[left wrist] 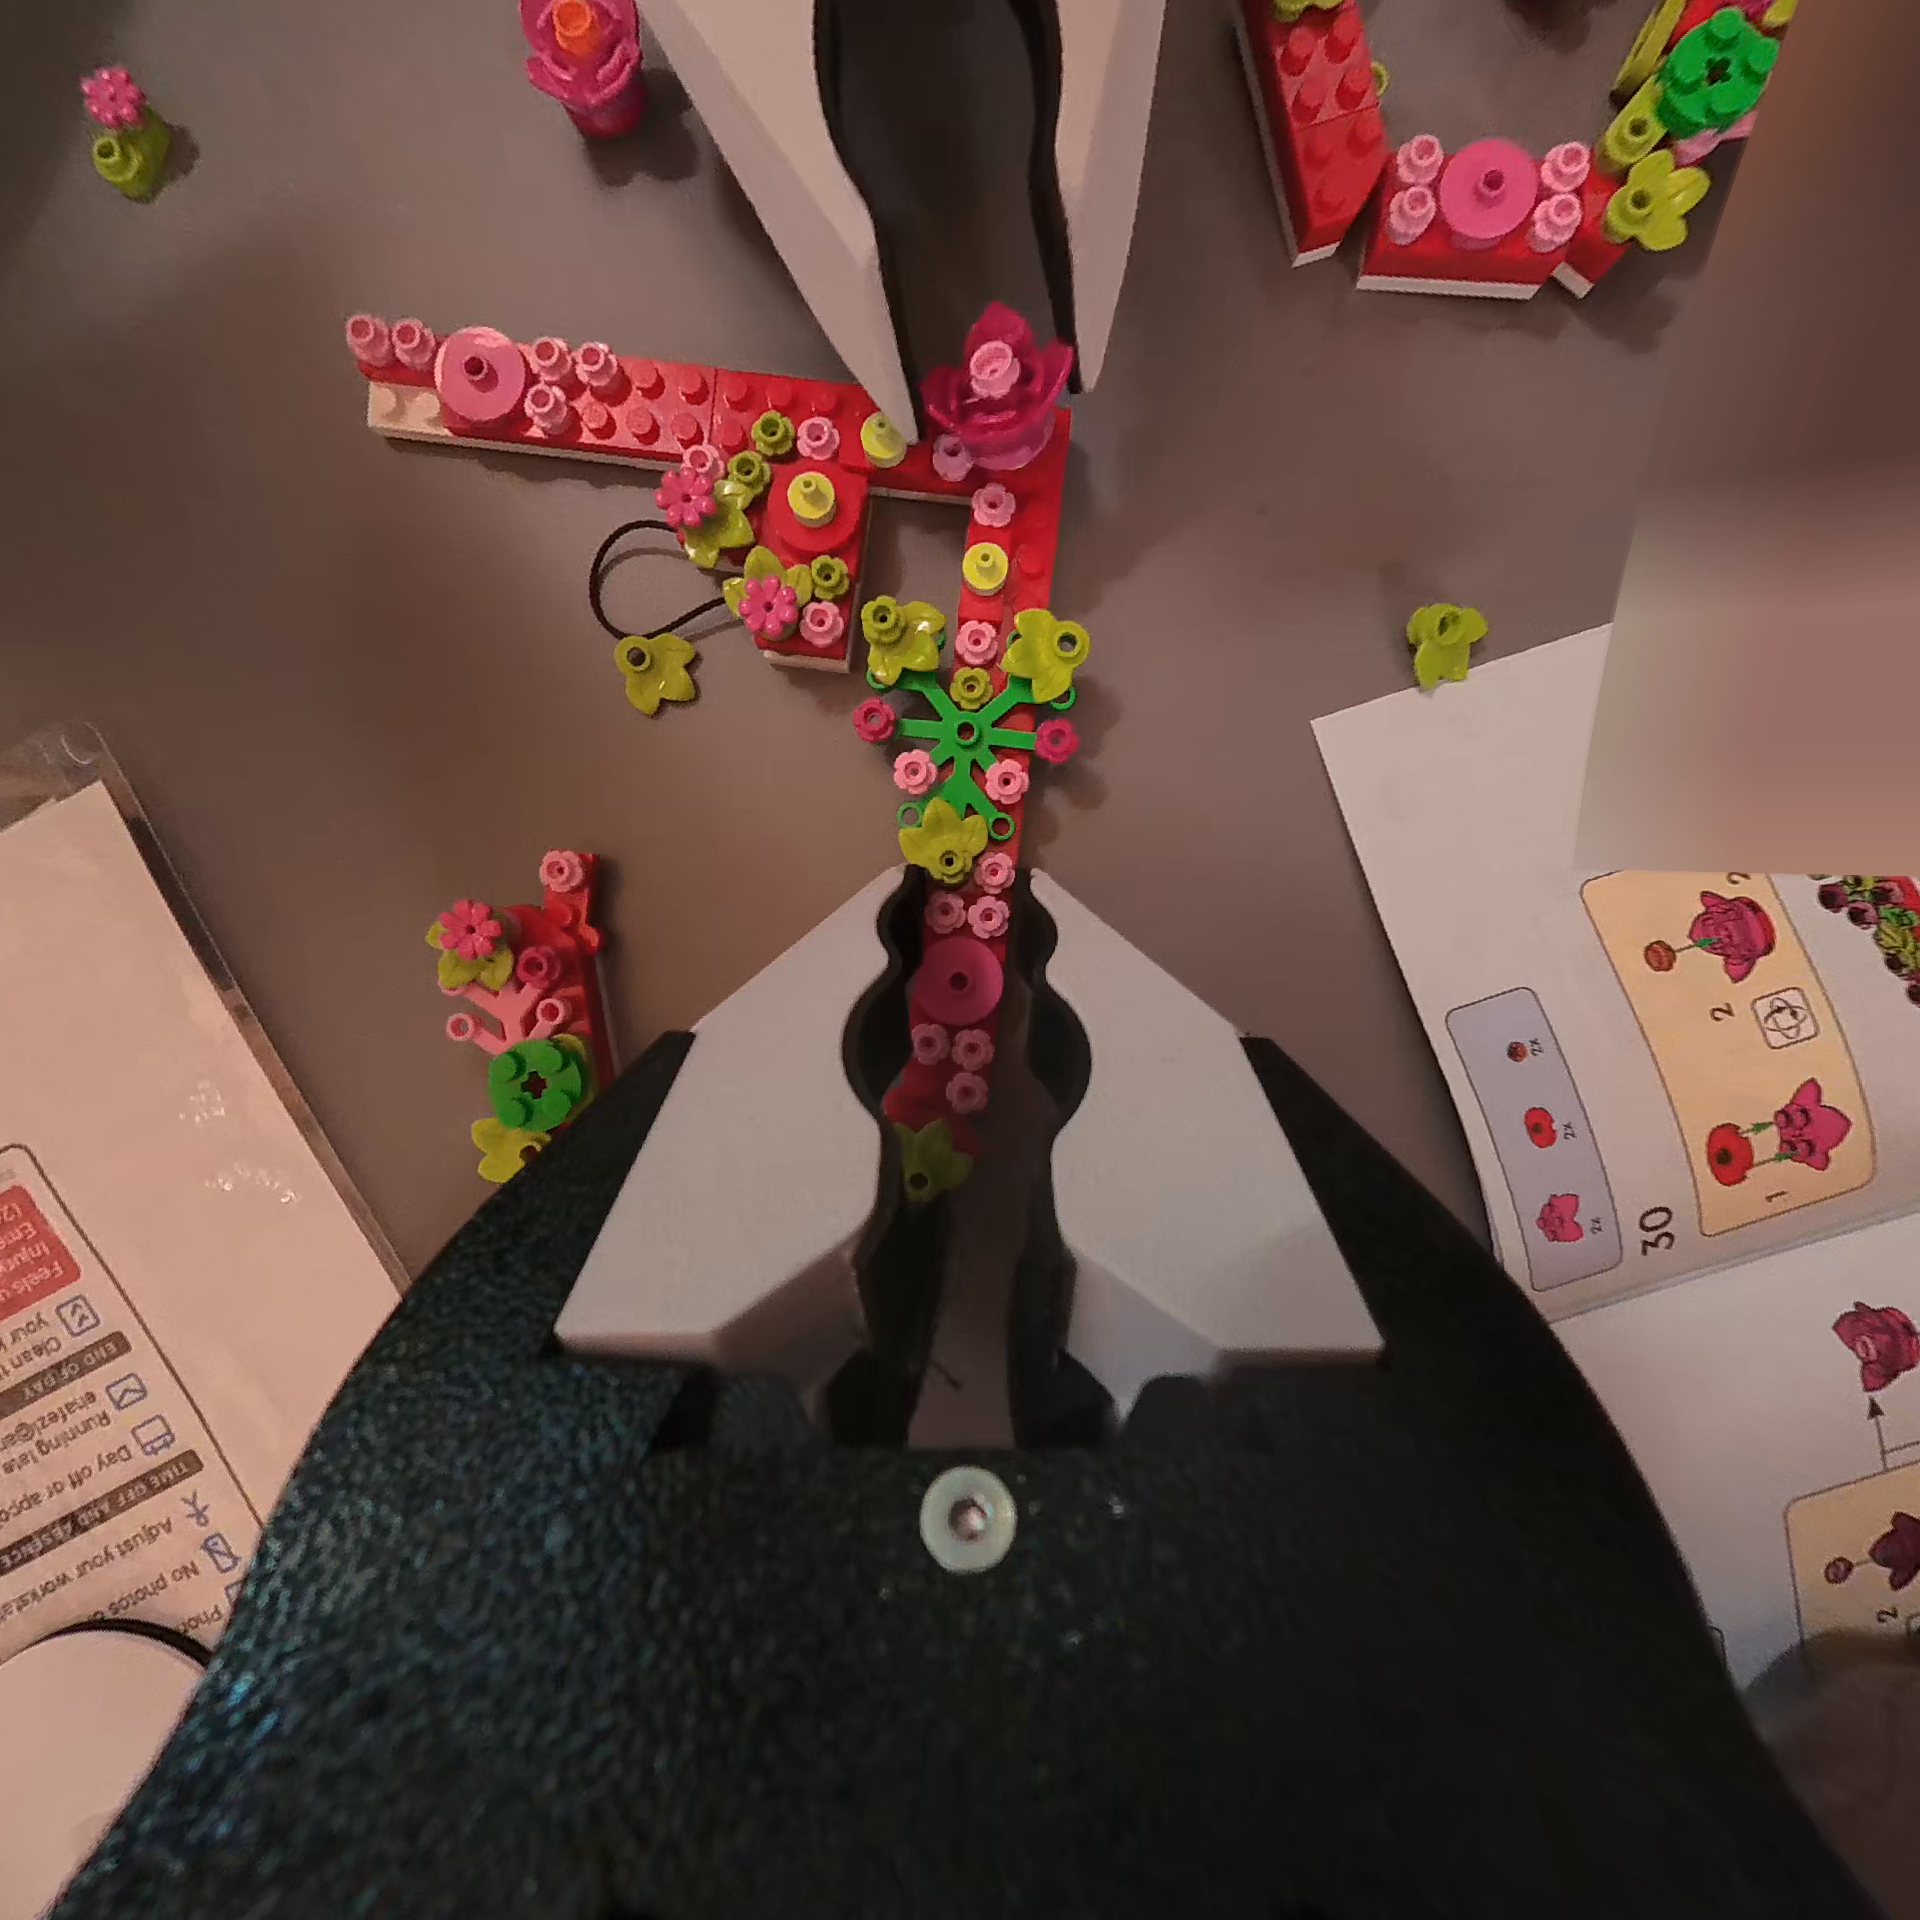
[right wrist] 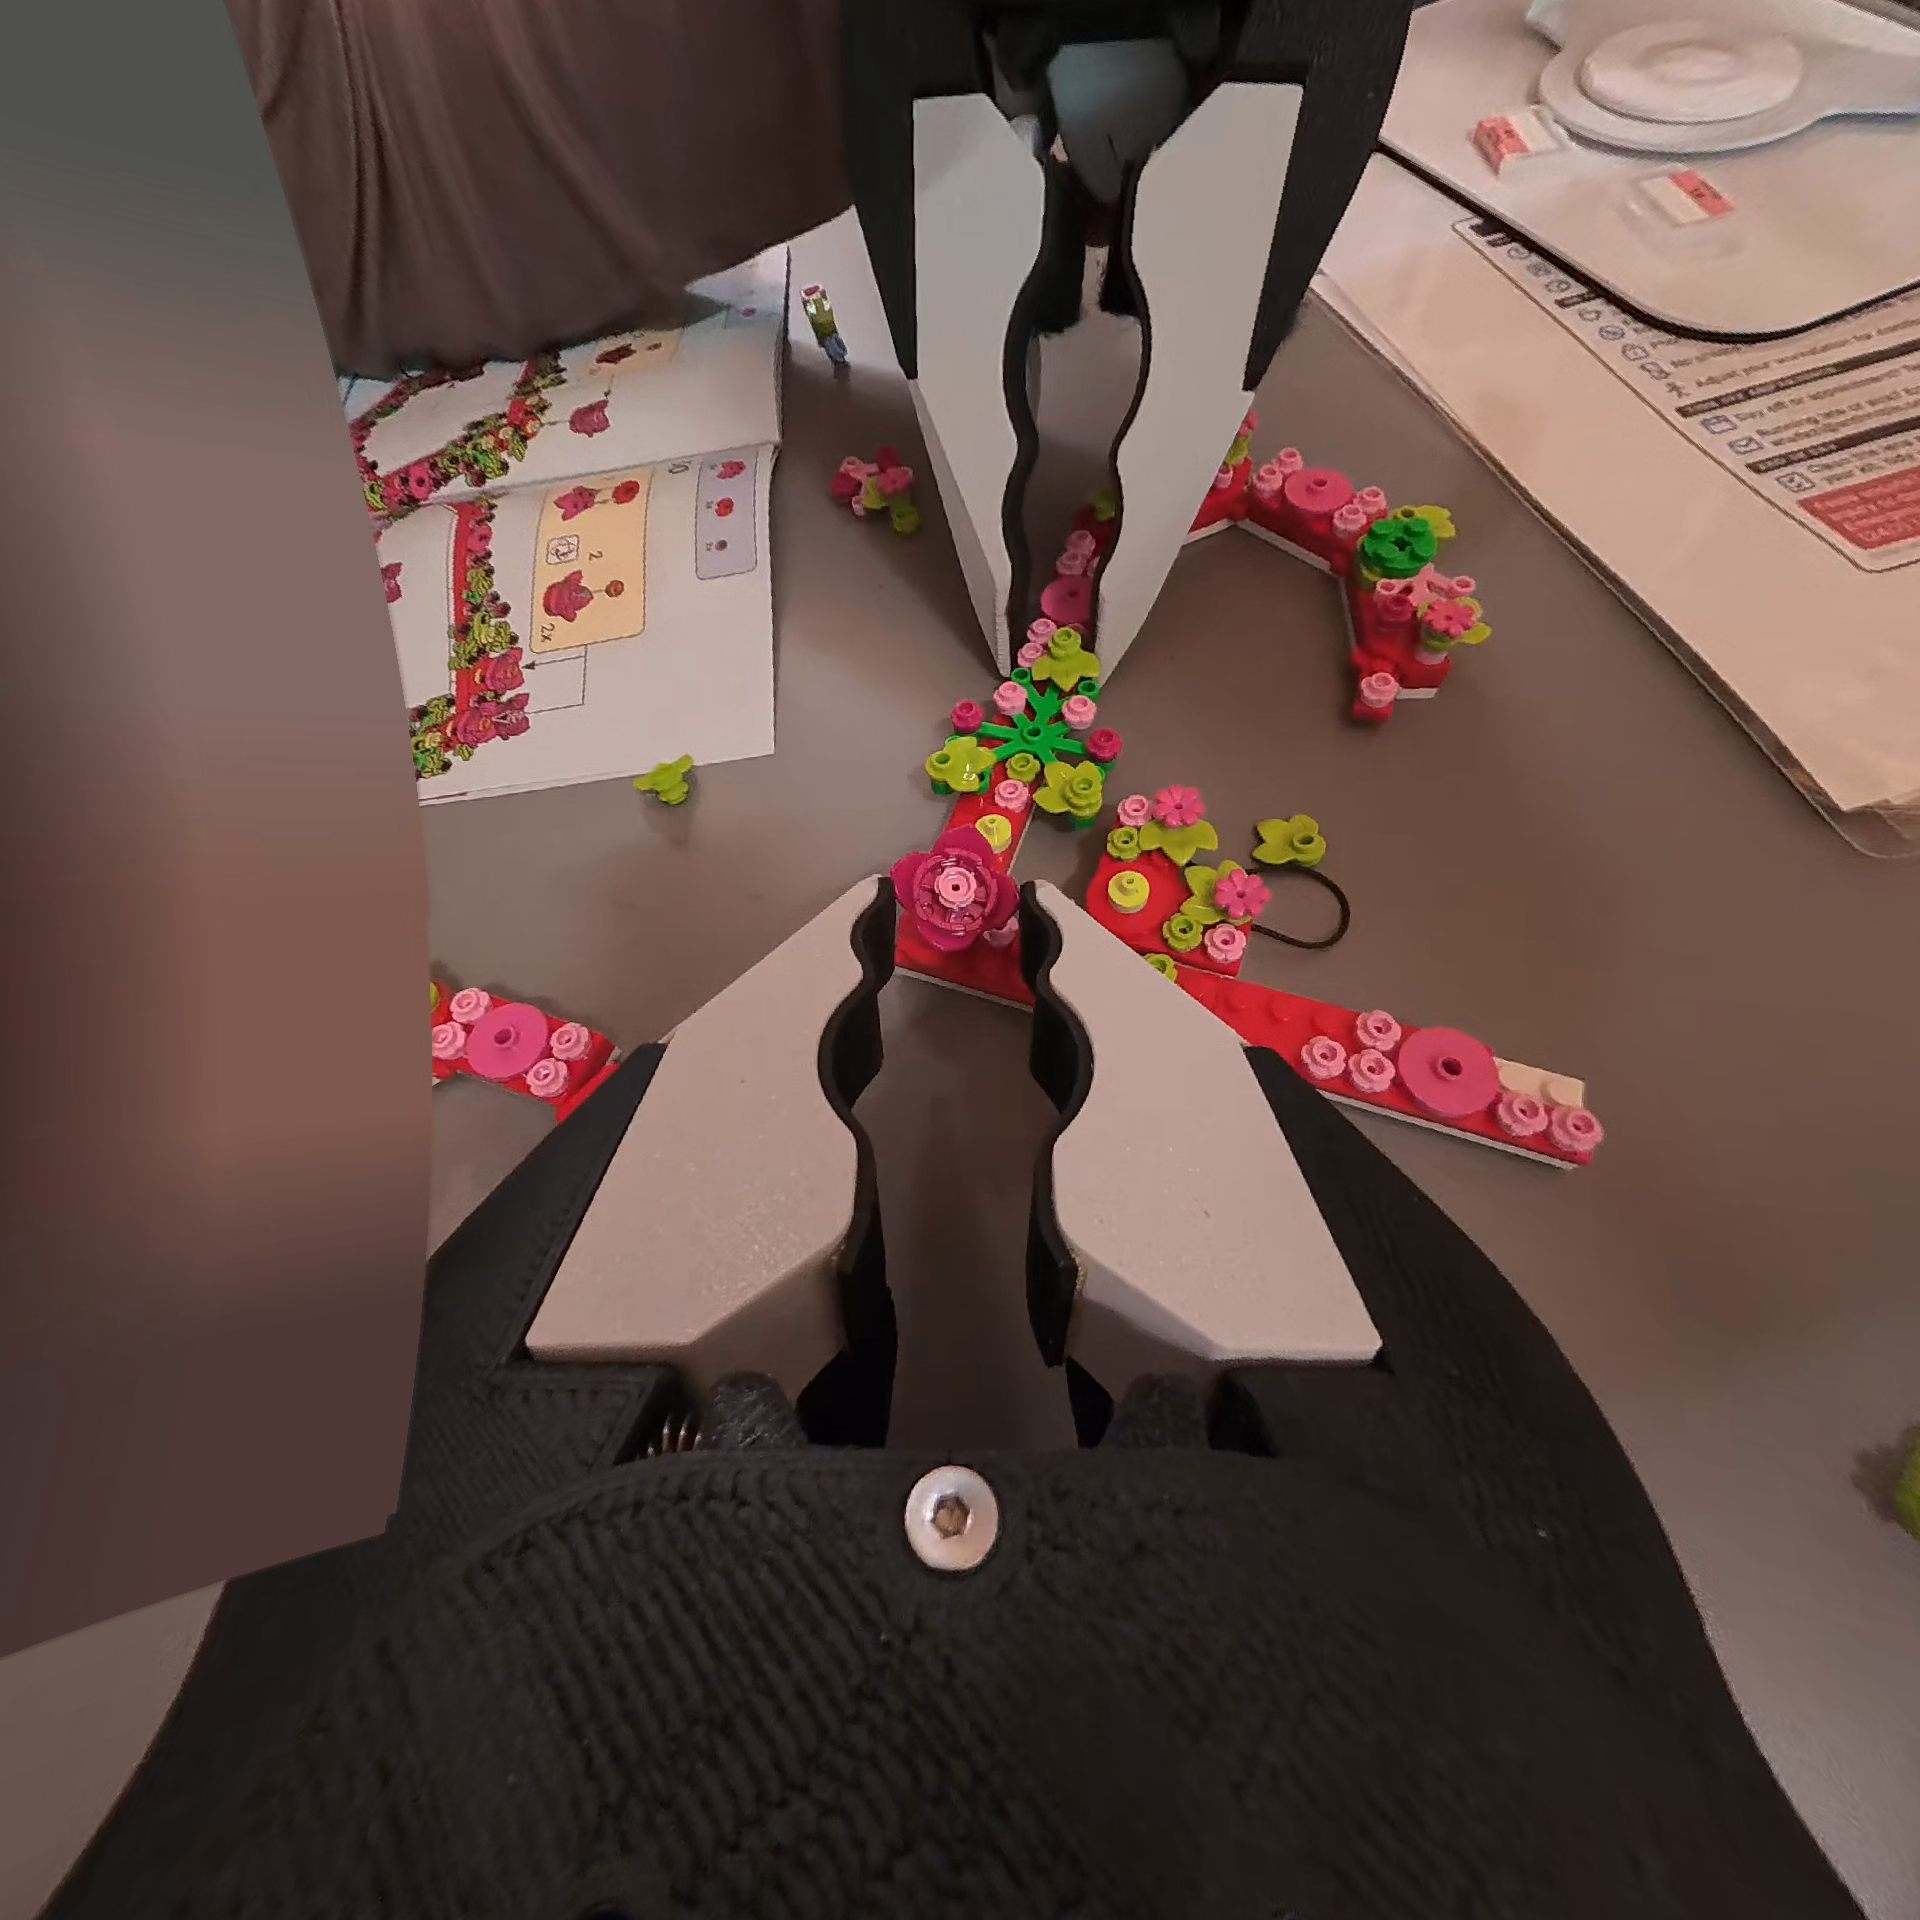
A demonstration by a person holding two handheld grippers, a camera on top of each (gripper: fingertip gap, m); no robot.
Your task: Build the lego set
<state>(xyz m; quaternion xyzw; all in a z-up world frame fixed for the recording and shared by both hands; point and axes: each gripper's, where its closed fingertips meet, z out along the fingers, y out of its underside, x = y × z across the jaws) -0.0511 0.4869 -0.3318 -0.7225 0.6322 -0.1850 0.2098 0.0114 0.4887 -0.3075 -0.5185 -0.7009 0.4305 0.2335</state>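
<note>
A red lego frame section [left wrist: 1013,540] decked with pink flowers, lime leaves and a green stem piece [left wrist: 961,732] lies on the grey table. My left gripper [left wrist: 966,881] is shut on its long red strip near the pink disc [left wrist: 956,982]; it also shows far off in the right wrist view [right wrist: 1060,623]. My right gripper [right wrist: 956,888] is closed around a magenta rose [right wrist: 951,888] that sits on the frame's corner [right wrist: 925,951]. In the left wrist view the rose [left wrist: 995,387] sits between the right gripper's fingertips [left wrist: 899,410].
The open instruction booklet [left wrist: 1662,1091] lies right of the frame. Other red sections lie apart [left wrist: 1455,197] [left wrist: 535,997]. A second rose [left wrist: 587,62], loose lime leaves [left wrist: 1444,644] [left wrist: 655,665], a black elastic loop [left wrist: 634,582] and a laminated sheet [left wrist: 125,1143] are around. A person's clothing [right wrist: 520,156] is behind. The tips of one gripper are about 7 cm away from the tips of the other.
</note>
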